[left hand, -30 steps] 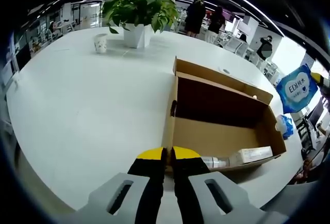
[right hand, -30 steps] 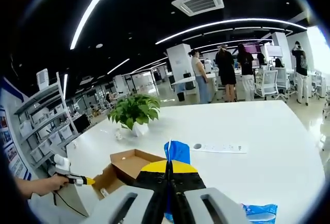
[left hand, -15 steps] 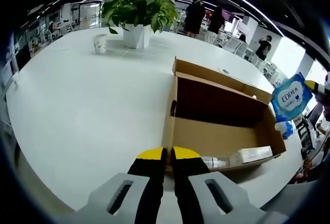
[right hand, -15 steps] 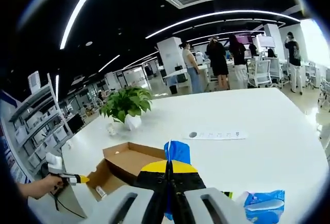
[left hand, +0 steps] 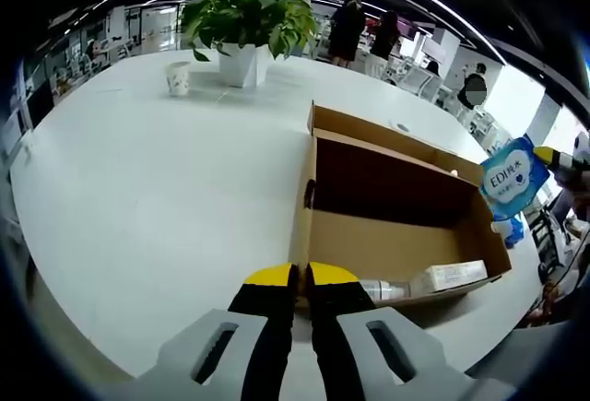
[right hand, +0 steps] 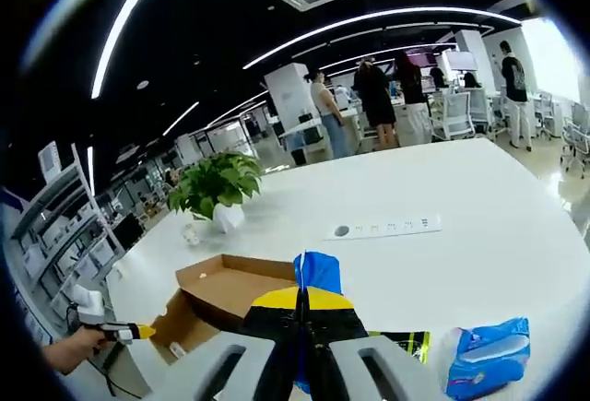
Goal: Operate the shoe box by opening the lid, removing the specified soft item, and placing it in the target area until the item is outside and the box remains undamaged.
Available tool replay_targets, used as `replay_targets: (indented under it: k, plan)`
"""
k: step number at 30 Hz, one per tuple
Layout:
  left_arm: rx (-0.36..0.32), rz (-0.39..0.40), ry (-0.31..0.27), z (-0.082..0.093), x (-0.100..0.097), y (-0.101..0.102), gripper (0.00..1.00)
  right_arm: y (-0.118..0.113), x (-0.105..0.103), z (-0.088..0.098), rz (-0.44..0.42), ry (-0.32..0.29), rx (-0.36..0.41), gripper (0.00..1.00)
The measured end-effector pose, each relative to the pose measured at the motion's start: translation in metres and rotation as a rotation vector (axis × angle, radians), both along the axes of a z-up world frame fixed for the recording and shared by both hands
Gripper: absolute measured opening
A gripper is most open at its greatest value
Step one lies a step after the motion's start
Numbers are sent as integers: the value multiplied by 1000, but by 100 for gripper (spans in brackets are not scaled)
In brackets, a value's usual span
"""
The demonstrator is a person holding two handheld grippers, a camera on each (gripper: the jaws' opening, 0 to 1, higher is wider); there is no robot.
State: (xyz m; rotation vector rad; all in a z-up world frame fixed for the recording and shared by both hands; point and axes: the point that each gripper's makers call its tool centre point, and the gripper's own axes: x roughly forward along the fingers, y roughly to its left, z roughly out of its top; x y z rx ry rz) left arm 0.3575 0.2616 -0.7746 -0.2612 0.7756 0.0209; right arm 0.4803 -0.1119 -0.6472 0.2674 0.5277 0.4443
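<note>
One soft blue plastic tissue pack [right hand: 318, 277] hangs clamped in the right tongs [right hand: 301, 304]; light, crushable, best pinched by its edge; left tongs [left hand: 300, 277] together beside the open brown cardboard shoe box [left hand: 392, 203].

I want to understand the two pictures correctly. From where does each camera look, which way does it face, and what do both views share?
Left gripper view: rides on the left gripper, shut, low beside the open shoe box, facing across the white table.
Right gripper view: rides on the right gripper, shut on a blue tissue pack, held above the table; a hand shows.
Shared: box, potted plant, tissue pack.
</note>
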Motion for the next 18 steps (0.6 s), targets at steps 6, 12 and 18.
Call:
replay_targets:
  k: [6,12,18]
  plan:
    - [-10,4,-5,0,0,0,2,6,1,-6,-19,23,13,0]
    - [-12,4,-7,0,-1,-1,2,9,-2,-13,-48,50,37,0]
    - [-8,0,-5,0,-1,-1,2,10,-6,-21,-89,84,93,0]
